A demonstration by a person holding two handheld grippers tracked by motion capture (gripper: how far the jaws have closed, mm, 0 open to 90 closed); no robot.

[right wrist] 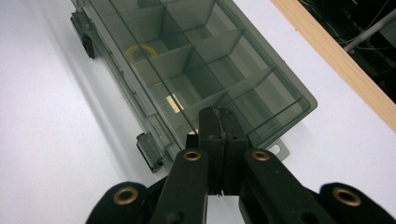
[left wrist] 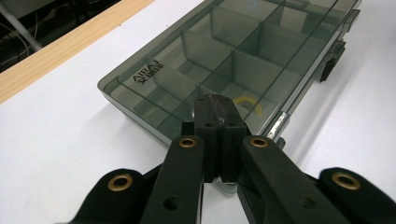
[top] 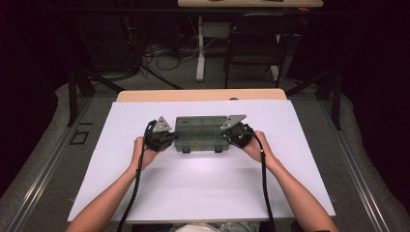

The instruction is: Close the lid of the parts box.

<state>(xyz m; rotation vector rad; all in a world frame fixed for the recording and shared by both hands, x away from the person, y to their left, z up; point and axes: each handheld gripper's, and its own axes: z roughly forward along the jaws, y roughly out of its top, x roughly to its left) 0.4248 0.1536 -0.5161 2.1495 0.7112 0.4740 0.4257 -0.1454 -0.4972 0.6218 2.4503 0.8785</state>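
Near the middle of the high view we see a smoky grey compartment box lying flat with its lid down on a white sheet that covers the table, two dark latches on its near edge. Our left gripper sits at the box's left end and our right gripper at its right end, each held in a hand coming up from the bottom of the frame, cables trailing back along the forearms. At the centre of the left gripper view, the two black jaws are pressed together with nothing between them, their tips over the near corner of the box; a yellow ring lies in a compartment just beyond the tips, and white lettering marks the lid at the left. Toward the lower middle of the right gripper view, the jaws are likewise clenched on nothing, tips over the box's end; a latch stands at lower left, the yellow ring sits in a compartment at upper left, and a small pale yellow piece lies nearer the tips.
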